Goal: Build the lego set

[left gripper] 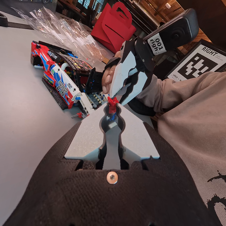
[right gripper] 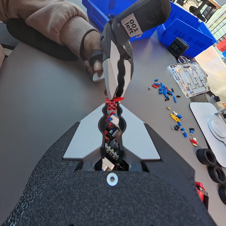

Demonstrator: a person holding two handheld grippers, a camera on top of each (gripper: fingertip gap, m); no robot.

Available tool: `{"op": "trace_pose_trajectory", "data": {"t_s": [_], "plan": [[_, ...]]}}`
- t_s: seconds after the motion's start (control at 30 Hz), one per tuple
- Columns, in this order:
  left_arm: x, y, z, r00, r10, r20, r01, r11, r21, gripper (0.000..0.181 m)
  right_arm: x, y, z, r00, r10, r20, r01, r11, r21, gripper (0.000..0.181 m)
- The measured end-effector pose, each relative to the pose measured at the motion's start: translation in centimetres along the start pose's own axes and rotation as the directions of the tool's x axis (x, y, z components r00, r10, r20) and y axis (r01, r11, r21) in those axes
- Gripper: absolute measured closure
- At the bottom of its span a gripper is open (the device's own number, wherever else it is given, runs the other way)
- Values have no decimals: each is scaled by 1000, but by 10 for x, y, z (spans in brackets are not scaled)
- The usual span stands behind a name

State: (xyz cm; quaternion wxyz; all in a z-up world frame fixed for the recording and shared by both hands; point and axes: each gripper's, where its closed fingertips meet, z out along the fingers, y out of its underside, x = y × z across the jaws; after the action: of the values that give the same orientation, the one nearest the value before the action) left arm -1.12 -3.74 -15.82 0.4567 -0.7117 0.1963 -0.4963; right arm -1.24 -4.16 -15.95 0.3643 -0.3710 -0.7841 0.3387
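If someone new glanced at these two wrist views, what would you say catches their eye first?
Most striking is the small red lego piece, pinched where the left gripper and right gripper meet tip to tip above the grey table. Next comes the red, white and blue lego car, lying beyond the jaws in the left wrist view. The right wrist view shows loose blue pins scattered on the right.

The car [right gripper: 111,138] shows only through the right gripper's [right gripper: 112,105] finger gap; a tyre [left gripper: 3,19] is cut by the left edge
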Motion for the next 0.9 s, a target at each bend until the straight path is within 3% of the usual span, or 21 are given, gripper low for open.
{"op": "trace_pose_trajectory", "data": {"t_s": [0.5,0.7,0.8,0.9], "plan": [[1,7,2,999,47,3,-47,998,-42,165,-3,1,-1,998,-62,-8,62,998,23,169],[0,-7,-3,997,69,36,-69,997,17,177,7,-9,-6,1000,10,-27,-8,997,71,168],[-2,-25,-13,994,87,69,-94,989,111,181,57,-37,-32,985,117,-128,-93,980,176,165],[-7,-39,-24,991,82,105,-101,978,185,181,157,-47,-60,892,228,-391,-152,964,217,164]]}}
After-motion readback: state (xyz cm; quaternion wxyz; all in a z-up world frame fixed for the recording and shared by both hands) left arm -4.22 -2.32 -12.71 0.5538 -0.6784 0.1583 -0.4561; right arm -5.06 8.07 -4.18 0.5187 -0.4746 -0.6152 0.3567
